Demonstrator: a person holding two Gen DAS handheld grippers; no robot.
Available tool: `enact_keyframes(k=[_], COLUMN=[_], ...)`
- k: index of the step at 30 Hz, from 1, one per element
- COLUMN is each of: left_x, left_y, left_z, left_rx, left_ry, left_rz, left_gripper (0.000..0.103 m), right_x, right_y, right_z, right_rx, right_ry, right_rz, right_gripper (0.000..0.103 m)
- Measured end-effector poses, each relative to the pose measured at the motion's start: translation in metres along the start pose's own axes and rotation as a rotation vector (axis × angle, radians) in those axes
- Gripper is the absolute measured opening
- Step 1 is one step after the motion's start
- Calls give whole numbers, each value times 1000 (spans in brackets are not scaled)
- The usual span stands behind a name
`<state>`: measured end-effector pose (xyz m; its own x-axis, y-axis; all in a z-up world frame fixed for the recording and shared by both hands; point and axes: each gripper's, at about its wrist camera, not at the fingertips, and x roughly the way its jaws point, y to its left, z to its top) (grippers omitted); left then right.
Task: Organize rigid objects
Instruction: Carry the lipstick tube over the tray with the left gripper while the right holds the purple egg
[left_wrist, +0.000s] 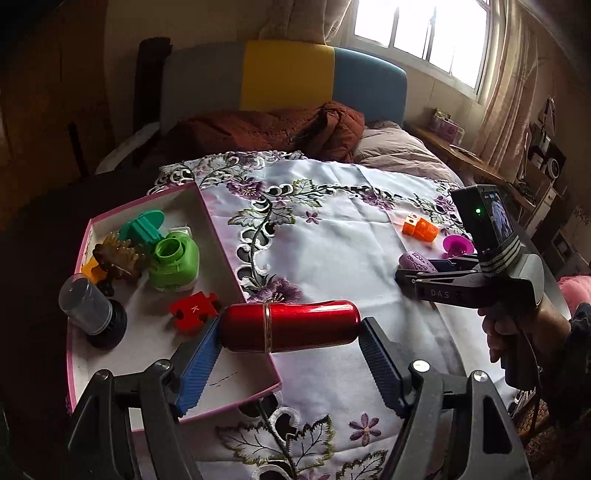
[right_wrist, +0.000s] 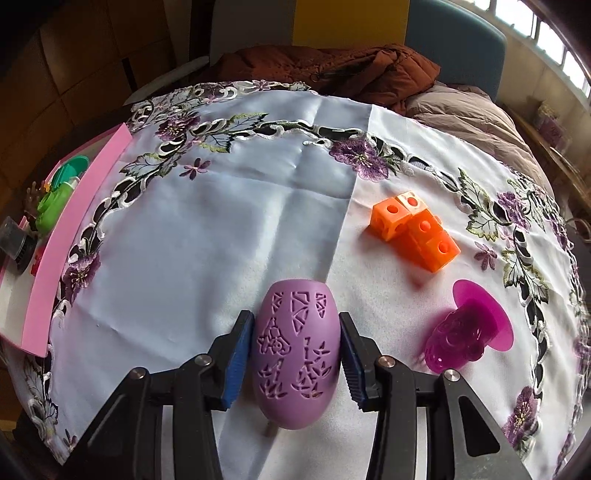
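We hold two tools. The left tool (left_wrist: 290, 328) is closed on a red metallic cylinder (left_wrist: 290, 326), gripped by its two ends and held just above the near right wall of the pink box (left_wrist: 218, 236), which lies to the left of this tool. The right tool (right_wrist: 295, 347) is closed on a purple egg-shaped shell (right_wrist: 295, 354) with cut patterns, low over the embroidered cloth (right_wrist: 221, 240) on the counter.

In our judgement the task is more than half done. In the box we count six things: one green shoe-shaped toy (left_wrist: 173, 264), one teal piece (left_wrist: 144, 225), one brown spiky piece (left_wrist: 118, 258), one red puzzle piece (left_wrist: 194, 310), one grey jar (left_wrist: 86, 306) and one small orange piece, partly hidden.

Still outside are four: the cylinder, the shell, one orange block cluster (right_wrist: 415, 229) ahead and to the right of the right tool, and one magenta piece (right_wrist: 469, 328) just to its right.
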<state>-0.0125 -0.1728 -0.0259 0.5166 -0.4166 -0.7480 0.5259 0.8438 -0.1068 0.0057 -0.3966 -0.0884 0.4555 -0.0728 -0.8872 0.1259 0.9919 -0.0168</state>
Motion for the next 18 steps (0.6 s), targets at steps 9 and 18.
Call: enact_keyframes(k=[9, 18], left_x=[-5, -24], left_y=[25, 85], left_z=[-5, -16], left_rx=[-48, -169], left_ry=[5, 0], left_rz=[28, 98], left_gripper=[76, 76], right_x=[0, -1], right_y=[0, 2], right_z=[-1, 0], right_rx=[-12, -36], right_ry=[-7, -12], right_rz=[-1, -14], right_gripper=[46, 45])
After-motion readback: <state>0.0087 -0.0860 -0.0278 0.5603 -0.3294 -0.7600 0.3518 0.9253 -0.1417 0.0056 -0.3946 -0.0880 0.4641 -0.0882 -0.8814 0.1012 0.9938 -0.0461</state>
